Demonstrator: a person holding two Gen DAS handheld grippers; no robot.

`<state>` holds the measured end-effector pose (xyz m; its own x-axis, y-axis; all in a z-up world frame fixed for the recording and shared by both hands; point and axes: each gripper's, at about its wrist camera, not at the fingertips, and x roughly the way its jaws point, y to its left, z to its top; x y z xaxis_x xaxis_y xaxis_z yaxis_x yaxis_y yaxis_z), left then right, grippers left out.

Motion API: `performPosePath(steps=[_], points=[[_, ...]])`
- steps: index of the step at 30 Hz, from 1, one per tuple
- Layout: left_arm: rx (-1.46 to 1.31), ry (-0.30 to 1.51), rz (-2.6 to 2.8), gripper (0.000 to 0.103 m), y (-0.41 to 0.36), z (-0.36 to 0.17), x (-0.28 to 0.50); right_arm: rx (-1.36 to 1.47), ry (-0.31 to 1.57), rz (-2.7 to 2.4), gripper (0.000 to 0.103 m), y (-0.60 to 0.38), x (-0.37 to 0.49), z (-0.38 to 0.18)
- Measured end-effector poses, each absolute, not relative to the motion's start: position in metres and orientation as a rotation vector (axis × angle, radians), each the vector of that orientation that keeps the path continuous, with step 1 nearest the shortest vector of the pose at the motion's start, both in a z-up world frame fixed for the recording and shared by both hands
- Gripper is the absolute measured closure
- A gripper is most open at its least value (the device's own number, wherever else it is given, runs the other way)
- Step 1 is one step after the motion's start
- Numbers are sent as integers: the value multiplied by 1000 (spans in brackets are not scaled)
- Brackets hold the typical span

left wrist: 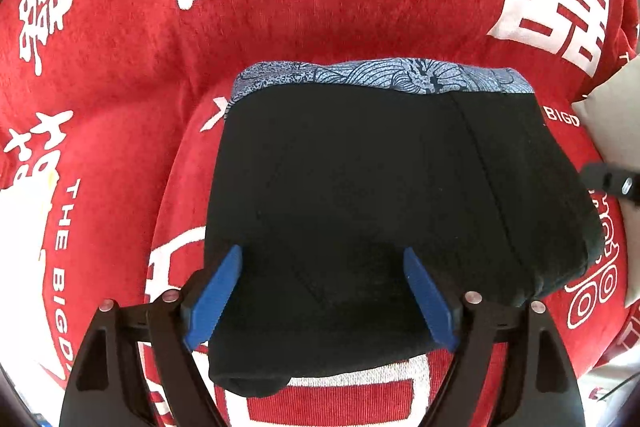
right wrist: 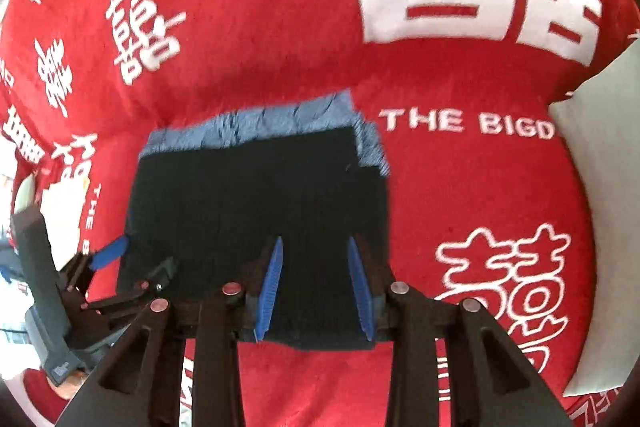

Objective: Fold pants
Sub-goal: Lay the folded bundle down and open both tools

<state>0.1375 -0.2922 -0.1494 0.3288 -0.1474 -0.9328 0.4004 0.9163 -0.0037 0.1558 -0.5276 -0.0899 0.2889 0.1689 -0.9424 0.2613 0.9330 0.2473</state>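
Note:
The black pants (left wrist: 360, 187) lie folded into a compact rectangle on the red cover, with a strip of blue patterned fabric (left wrist: 380, 77) showing along the far edge. My left gripper (left wrist: 322, 251) is open wide over the near part of the bundle, and nothing is pinched between its blue pads. In the right wrist view the same pants (right wrist: 256, 195) sit under my right gripper (right wrist: 315, 241). Its jaws stand partly open above the near right part of the cloth, gripping nothing. One blue finger (right wrist: 110, 251) of the left gripper shows at the pants' left edge.
A red cover (left wrist: 360, 19) printed with white characters spreads under everything. A pale pillow (right wrist: 600, 207) lies at the right, and its corner (left wrist: 612, 123) also shows in the left wrist view. Something white (left wrist: 20, 227) sits at the left edge.

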Motion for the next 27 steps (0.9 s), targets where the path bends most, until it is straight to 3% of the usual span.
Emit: performPosePath(steps=[4,9,27], points=[[249,1188,-364,19,-294,-151,138,378,1368,-61,59,-520,146,-120],[267,1191,-364,14,-297,-154,137,381,1355,-97,37,-524,132,-137],[284,1227,-383,13,-298,-153,143,543,1379,-36,31,-548,85,-133]])
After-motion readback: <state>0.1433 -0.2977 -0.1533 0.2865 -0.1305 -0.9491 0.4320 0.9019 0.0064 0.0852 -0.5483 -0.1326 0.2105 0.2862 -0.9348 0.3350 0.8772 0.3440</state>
